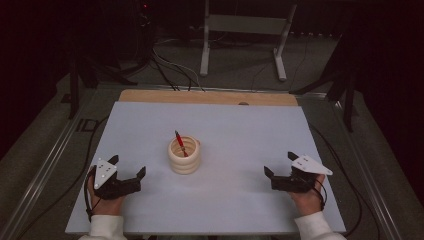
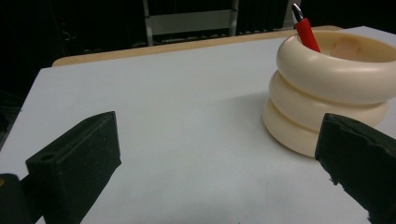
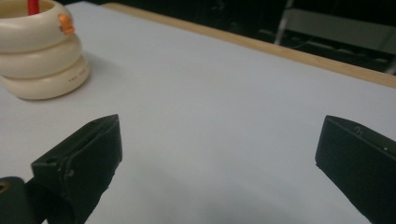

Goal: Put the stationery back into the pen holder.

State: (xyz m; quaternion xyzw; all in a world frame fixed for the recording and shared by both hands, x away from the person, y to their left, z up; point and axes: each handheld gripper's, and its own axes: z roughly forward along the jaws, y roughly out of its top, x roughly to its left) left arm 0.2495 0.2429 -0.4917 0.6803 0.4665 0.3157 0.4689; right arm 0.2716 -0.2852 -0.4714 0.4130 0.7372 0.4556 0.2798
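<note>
Fingers [image 1: 141, 173] on both grippers spread wide, holding nothing; cream ringed holder [image 1: 184, 155] contains red pen [image 1: 180, 143].

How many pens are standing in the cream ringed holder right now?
1. A single red pen with a dark tip stands tilted in the cream ringed holder at the middle of the white table. The holder's inside is partly hidden, so a shorter one could sit unseen.

A: room's pretty dark tbh, most of the light lands on the pale surface [image 1: 240, 125] and its wooden edge [image 1: 210, 97].

B: yeah, grey floor [image 1: 240, 65] behind it with cables [image 1: 170, 70] trailing across, plus a white frame [image 1: 245, 30] on two legs. Dark stands [image 1: 345, 85] off to the sides.
</note>
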